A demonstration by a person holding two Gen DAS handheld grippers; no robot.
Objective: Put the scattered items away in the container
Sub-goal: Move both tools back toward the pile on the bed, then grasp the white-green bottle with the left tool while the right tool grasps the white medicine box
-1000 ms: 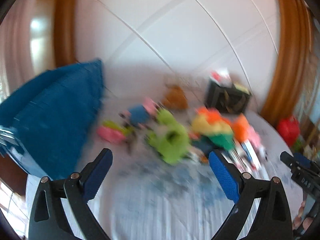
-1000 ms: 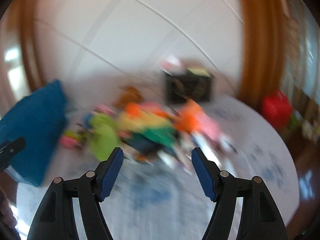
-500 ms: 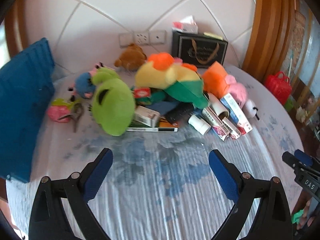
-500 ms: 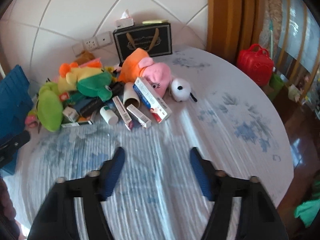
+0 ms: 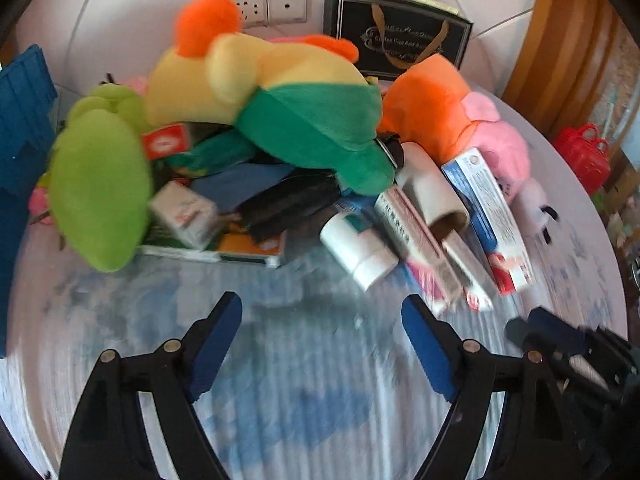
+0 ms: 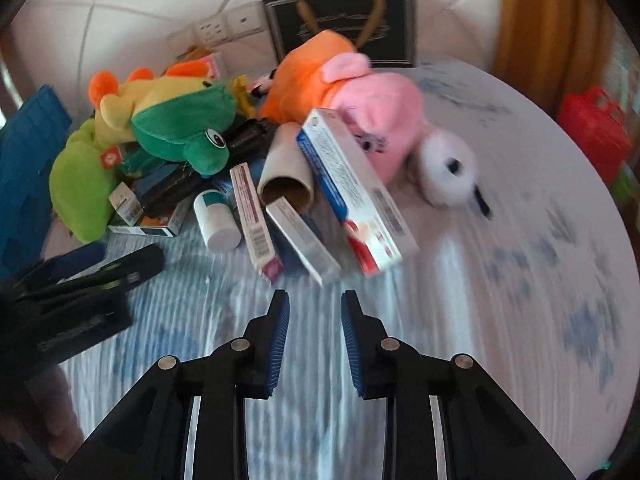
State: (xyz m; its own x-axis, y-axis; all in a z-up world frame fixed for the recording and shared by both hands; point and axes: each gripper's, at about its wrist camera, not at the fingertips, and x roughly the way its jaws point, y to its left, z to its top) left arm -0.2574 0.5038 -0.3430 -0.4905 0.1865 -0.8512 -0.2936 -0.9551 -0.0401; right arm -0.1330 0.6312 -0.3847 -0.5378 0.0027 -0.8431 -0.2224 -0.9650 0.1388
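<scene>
A pile of toys and boxes lies on the round table. It holds a yellow-and-green plush (image 5: 280,100) (image 6: 176,116), a lime plush (image 5: 100,188) (image 6: 80,184), an orange-and-pink plush (image 5: 472,128) (image 6: 360,92), a white bottle (image 5: 360,252) (image 6: 216,220), a cardboard tube (image 6: 284,172) and several long boxes (image 6: 352,188). The blue container (image 5: 20,132) (image 6: 24,160) stands at the left. My left gripper (image 5: 322,316) is open and empty just short of the white bottle. My right gripper (image 6: 314,312) is open with a narrow gap, empty, just short of the boxes.
A black gift bag (image 5: 400,36) (image 6: 344,28) and wall sockets (image 5: 276,4) stand behind the pile. A white plush (image 6: 448,168) lies right of the pink one. A red basket (image 5: 584,156) (image 6: 596,128) sits beyond the table's right edge.
Both grippers have moved in close to the pile. The right gripper's jaws have narrowed from wide open to a small gap. The left jaws stay wide.
</scene>
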